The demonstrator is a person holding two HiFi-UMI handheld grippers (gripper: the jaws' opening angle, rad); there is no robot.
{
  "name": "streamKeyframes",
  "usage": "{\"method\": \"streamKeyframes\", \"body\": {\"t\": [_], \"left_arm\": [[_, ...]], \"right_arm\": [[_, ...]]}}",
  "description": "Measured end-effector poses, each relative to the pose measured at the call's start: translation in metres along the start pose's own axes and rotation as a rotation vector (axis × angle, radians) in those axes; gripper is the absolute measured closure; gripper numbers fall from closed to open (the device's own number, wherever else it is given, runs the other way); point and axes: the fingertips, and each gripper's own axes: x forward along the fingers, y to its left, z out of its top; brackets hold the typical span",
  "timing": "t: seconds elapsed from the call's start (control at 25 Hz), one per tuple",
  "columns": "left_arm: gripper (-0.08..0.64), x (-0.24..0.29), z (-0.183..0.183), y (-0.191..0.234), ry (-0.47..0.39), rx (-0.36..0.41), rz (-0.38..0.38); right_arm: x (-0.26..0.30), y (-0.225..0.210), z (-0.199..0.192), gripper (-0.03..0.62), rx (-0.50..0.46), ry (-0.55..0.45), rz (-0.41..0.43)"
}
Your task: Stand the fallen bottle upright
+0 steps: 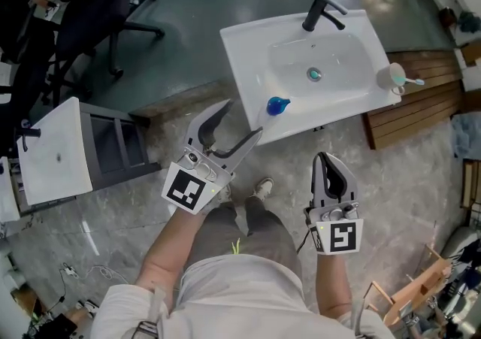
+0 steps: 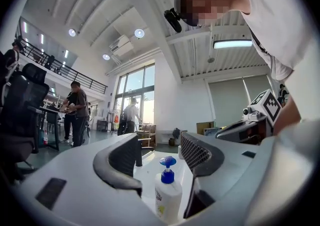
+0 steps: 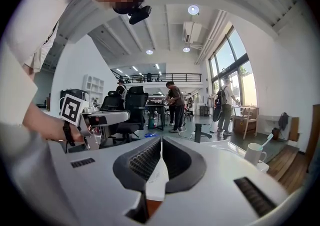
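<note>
Two tools, left tool point(image 1: 245, 116) wide open near upright bottle point(image 1: 277, 105) on sink point(image 1: 248, 48) rim, right tool point(image 1: 325, 158) closed, empty

Head view steeply down over sink point(image 1: 248, 67); gripper views level along jaws (sink shared)

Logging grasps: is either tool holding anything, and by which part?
Nothing is held: the left tool is open, not touching the upright bottle; the right tool is shut, empty.
</note>
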Motion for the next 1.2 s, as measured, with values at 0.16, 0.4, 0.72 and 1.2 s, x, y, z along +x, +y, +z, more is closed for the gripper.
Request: {"method": "streamKeyframes", "body": {"t": [0.16, 0.4, 0.72, 1.2], "left_arm": [[0.367, -0.017, 0.014, -0.003, 0.001, -0.011, -0.005], [0.475, -0.037, 0.029, 0.005, 0.014, -0.013, 0.003], [0.538, -0.062, 0.064, 0.019, 0.021, 0.03, 0.06], [0.541, -0.129, 0.126, 0.039, -0.01, 0.111, 0.191]], "right_arm": [[-0.007, 0.013, 0.021, 0.555, -0.014, -0.014, -0.004], [-0.016, 0.028, 0.047, 0.555, -0.041, -0.031, -0.017], [-0.026, 0.036, 0.075, 0.555, -0.069, -0.061, -0.033], [-0.038, 0.034, 0.109, 0.555, -0.104, -0.108, -0.048]]}}
